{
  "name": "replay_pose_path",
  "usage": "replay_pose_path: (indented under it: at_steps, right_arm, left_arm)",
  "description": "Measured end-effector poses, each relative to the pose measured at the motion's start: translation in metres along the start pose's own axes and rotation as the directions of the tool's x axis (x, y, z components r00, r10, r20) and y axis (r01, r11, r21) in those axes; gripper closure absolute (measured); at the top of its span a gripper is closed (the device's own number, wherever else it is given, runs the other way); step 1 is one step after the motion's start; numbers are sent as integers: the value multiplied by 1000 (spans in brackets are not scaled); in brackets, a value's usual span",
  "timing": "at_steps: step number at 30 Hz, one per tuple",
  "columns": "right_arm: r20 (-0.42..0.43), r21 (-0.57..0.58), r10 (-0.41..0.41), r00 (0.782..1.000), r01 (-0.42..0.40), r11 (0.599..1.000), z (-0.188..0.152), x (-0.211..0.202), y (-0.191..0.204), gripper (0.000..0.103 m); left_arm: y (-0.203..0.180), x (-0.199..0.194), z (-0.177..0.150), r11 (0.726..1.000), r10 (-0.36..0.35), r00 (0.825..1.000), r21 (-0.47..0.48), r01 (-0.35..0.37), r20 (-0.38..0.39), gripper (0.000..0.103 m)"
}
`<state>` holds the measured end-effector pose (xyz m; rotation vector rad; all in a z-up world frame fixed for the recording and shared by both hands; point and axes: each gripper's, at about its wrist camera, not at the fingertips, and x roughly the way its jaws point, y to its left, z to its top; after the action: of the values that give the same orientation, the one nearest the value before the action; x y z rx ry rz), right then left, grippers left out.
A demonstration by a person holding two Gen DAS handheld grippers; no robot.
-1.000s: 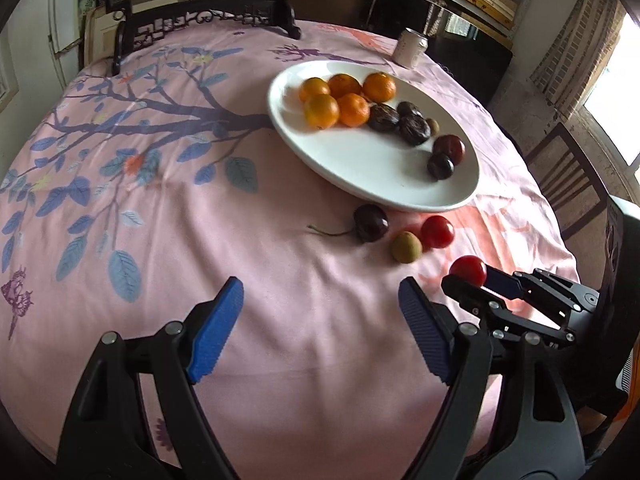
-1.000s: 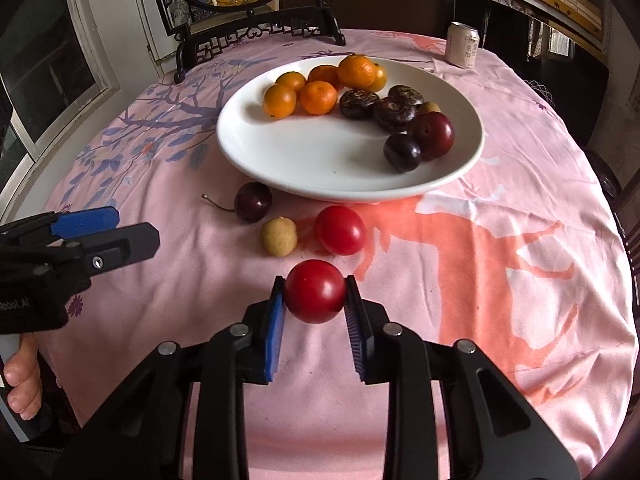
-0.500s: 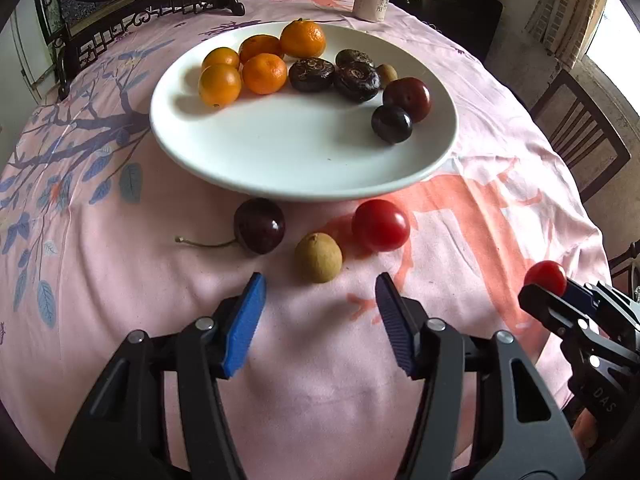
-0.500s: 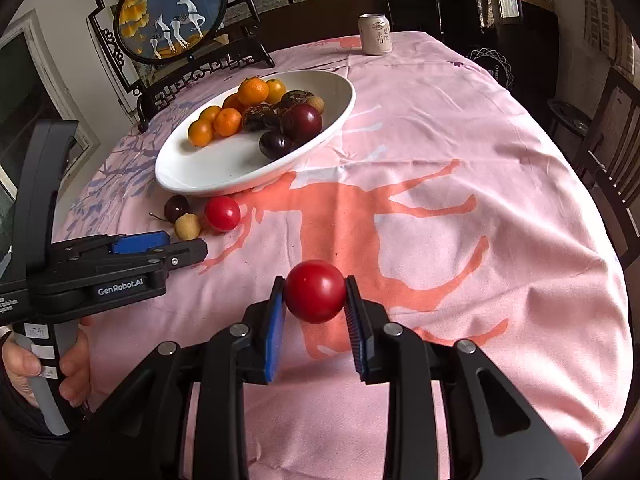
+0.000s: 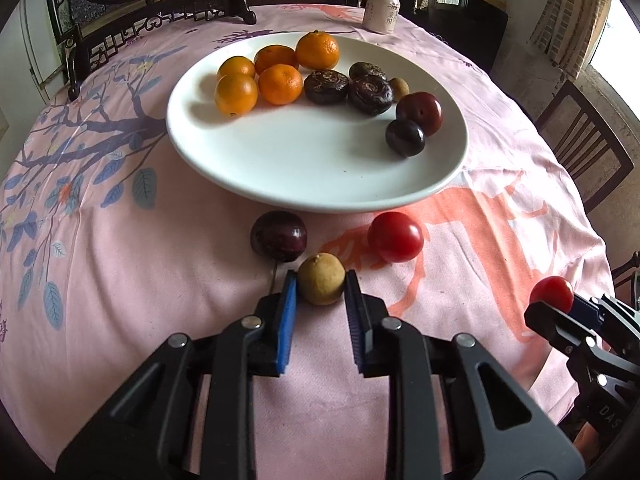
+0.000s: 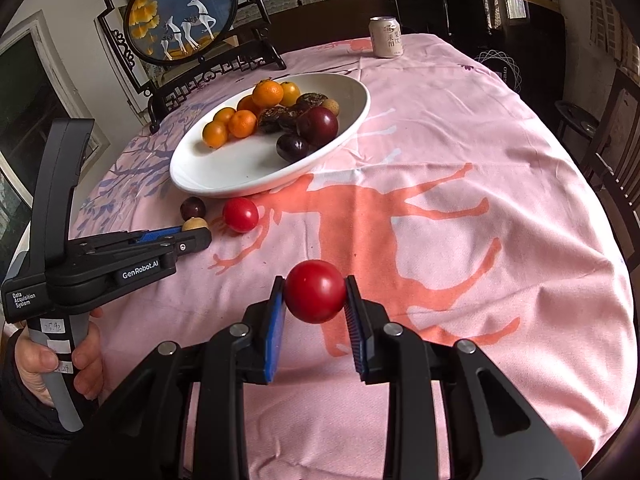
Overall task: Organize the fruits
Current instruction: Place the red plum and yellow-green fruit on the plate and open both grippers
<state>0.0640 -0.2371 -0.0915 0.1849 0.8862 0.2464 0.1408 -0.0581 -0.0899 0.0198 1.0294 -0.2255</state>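
Note:
My left gripper [image 5: 321,286] is shut on a small tan fruit [image 5: 321,284] resting on the pink cloth. A dark cherry [image 5: 279,235] lies just beyond it on the left and a red tomato [image 5: 395,237] on the right. My right gripper [image 6: 315,291] is shut on a second red tomato [image 6: 315,291] and holds it above the cloth; it also shows in the left wrist view [image 5: 552,294]. A white plate [image 5: 304,172] behind holds several oranges [image 5: 280,84], dark wrinkled fruits [image 5: 326,87] and two plums [image 5: 419,113].
A drink can [image 5: 382,12] stands at the table's far side. A round deer picture on a dark stand [image 6: 180,16] sits at the back left. Wooden chairs [image 5: 584,148] stand at the right. The table edge runs close on the right.
My left gripper moved forward and closed on the tan fruit. My right gripper stayed shut on its tomato and swung back and to the right, away from the plate.

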Motion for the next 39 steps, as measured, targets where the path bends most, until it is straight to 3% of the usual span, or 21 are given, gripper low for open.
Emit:
replay_pose_path:
  at_steps: [11, 23, 26, 30, 35, 39]
  right_arm:
    - [-12, -69, -1, 1000, 0, 998, 9, 3, 42, 74]
    - [-19, -112, -16, 1000, 14, 994, 23, 11, 65, 74]
    - [-16, -128, -13, 1000, 11, 992, 36, 14, 67, 74]
    - [20, -147, -11, 1000, 13, 989, 73, 20, 65, 74]
    - [67, -162, -76, 995, 86, 983, 135, 55, 56, 74]
    - [33, -138, -129, 991, 133, 981, 164, 96, 38, 74]
  left_arm:
    - [23, -35, -19, 998, -53, 997, -29, 55, 51, 79]
    - [46, -48, -12, 996, -70, 994, -54, 75, 81, 79]
    - [50, -52, 7, 997, -67, 993, -41, 71, 94, 79]
    - [54, -50, 61, 999, -30, 991, -21, 33, 127, 79]
    - [45, -14, 125, 1000, -23, 996, -13, 24, 86, 79]
    - [34, 21, 140, 1000, -22, 999, -6, 23, 32, 79]
